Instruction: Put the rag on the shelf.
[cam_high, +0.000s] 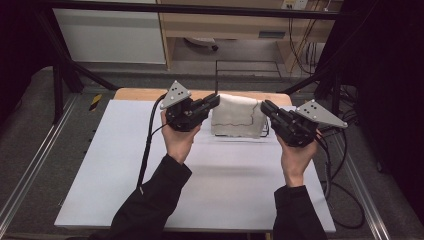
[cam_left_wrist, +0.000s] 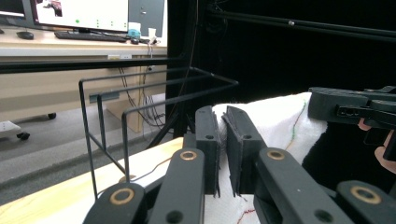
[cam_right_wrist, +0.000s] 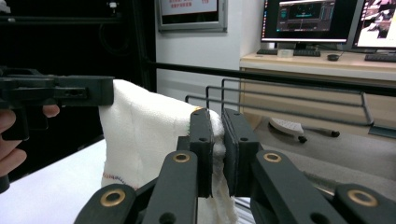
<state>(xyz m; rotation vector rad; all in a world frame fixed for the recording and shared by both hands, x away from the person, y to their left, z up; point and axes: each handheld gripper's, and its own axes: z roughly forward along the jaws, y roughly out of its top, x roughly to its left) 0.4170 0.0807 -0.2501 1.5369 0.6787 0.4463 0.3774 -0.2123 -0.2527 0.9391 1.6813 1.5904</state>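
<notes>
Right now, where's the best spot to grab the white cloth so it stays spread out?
Probably its two top corners, one from each side. The white cloth hangs flat with its stitched edge low, so pinching the upper corners keeps it spread. The left gripper and right gripper are shut on those corners, in front of the wire rack.

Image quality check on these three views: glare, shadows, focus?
High view: even light, soft shadows on the white table, dark corners. Left gripper view: cloth sharp, monitor bright, black backdrop. Right gripper view: cloth slightly overexposed, far monitors readable.
</notes>
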